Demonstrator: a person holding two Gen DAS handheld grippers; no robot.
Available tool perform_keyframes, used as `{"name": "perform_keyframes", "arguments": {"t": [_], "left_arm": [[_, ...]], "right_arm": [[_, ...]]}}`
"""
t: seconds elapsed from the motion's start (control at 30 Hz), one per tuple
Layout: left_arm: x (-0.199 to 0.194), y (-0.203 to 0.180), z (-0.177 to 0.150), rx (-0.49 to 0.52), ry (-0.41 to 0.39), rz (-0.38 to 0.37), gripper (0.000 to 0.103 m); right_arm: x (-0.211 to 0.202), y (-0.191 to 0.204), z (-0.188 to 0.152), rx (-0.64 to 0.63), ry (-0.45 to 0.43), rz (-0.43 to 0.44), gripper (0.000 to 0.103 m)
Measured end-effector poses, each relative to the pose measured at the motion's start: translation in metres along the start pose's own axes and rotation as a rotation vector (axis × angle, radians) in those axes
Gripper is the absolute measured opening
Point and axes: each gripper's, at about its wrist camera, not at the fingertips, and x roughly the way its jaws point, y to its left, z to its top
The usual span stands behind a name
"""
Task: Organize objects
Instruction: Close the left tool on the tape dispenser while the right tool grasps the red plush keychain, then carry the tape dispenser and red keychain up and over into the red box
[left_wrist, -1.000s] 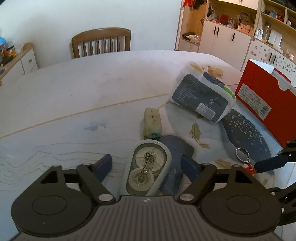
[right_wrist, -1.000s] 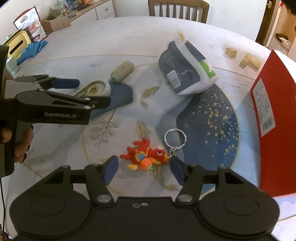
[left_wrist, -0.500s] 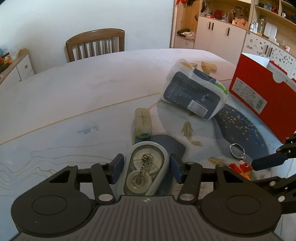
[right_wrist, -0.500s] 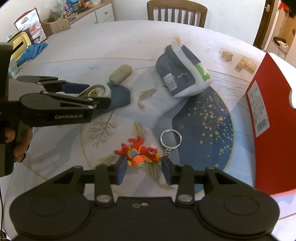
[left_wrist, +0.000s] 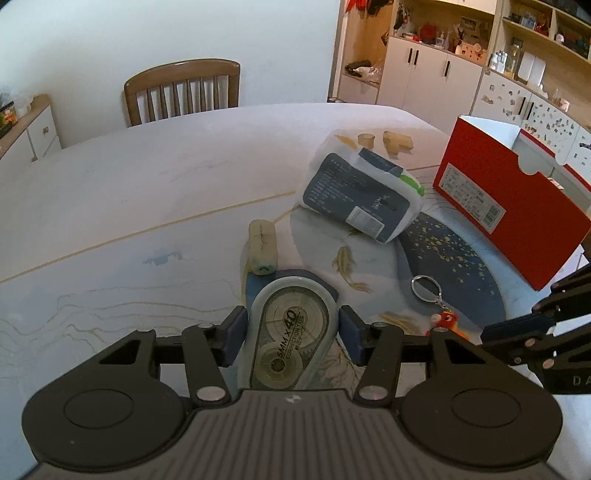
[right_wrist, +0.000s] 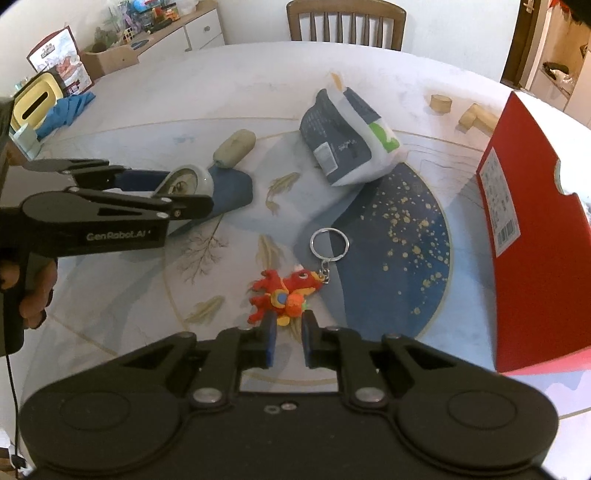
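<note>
My left gripper (left_wrist: 291, 334) is shut on a grey-green correction tape dispenser (left_wrist: 290, 336) and holds it just above the table; it also shows in the right wrist view (right_wrist: 188, 181). My right gripper (right_wrist: 288, 338) is shut on the lower edge of a red dragon keychain toy (right_wrist: 284, 293), whose metal ring (right_wrist: 330, 243) lies on the table beyond. The toy also shows in the left wrist view (left_wrist: 445, 321). A red open shoebox (left_wrist: 506, 206) stands at the right, also in the right wrist view (right_wrist: 532, 229).
A dark blue and white packet (right_wrist: 347, 138) and a beige roll (right_wrist: 234, 147) lie mid-table. Wooden blocks (right_wrist: 476, 116) sit far right. A chair (left_wrist: 183, 90) stands behind the table. A yellow box and blue cloth (right_wrist: 64, 110) lie far left.
Both grippers have closed: the left onto the correction tape, the right onto the dragon toy. The tape has lifted slightly off the table.
</note>
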Motion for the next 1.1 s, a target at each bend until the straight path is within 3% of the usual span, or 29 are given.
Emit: {"name": "perform_keyframes", "arguments": {"t": [0.13,0.3,0.63,0.77,1.1], "left_arm": [[-0.004,-0.002,-0.002,0.002,0.0,0.0,0.053],[-0.004,-0.002,-0.004,-0.003,0.004,0.001,0.053],[-0.006,-0.001,-0.005,-0.015,0.007,-0.008,0.053],[-0.006,-0.002,-0.005,-0.015,0.008,-0.015,0.053],[-0.018,-0.008,0.002,-0.039,0.021,-0.042,0.053]], "right_arm": [[0.0,0.0,0.005,0.033,-0.012,0.016,0.037],[0.013,0.005,0.01,0.042,0.003,0.009,0.051],[0.028,0.019,0.015,-0.013,0.019,-0.052,0.051],[0.028,0.025,0.014,-0.061,0.013,-0.077,0.039],[-0.001,0.015,0.013,-0.015,-0.022,-0.026,0.035]]}}
